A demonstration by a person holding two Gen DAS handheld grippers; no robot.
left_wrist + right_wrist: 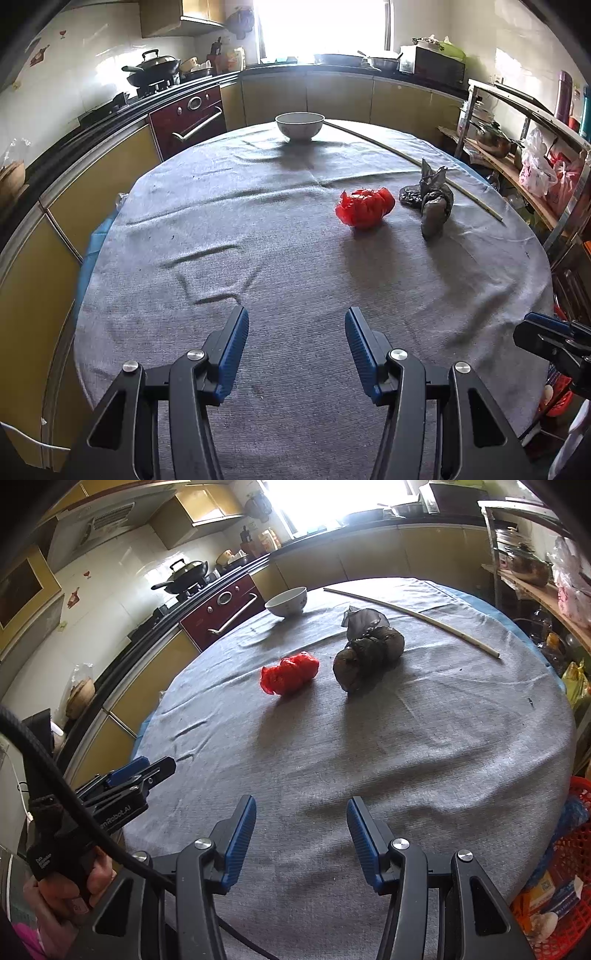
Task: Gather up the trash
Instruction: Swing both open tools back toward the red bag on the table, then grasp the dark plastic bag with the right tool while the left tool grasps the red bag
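1. Round table under a grey cloth, wrinkled in low ridges. The cloth hangs over the rim all round, with a blue underlayer showing at the left and far-right edges.
2. Kitchen counter curves close round the table's left and far sides, with only a narrow gap to the rim. A shelf rack stands hard by the right edge.
3. Red basket sits low beside the near-right rim, with packets inside.
4. Left gripper hovers over the near edge, jaws parted to a middling gap, nothing between them. Right gripper hovers likewise, jaws apart and empty. A hand grips the left tool's handle.
5. Bare cloth lies from both grippers out to the trash, with nothing standing in between.
6. Long pale stick lies along the far-right rim.
7. White bowl stands upright at the far edge, well apart from the rest.
8. Dark bag, crumpled and lumpy, lies right of centre, between the stick and the red bag.
9. Red bag, balled up, lies near centre, just left of the dark bag and not touching it.
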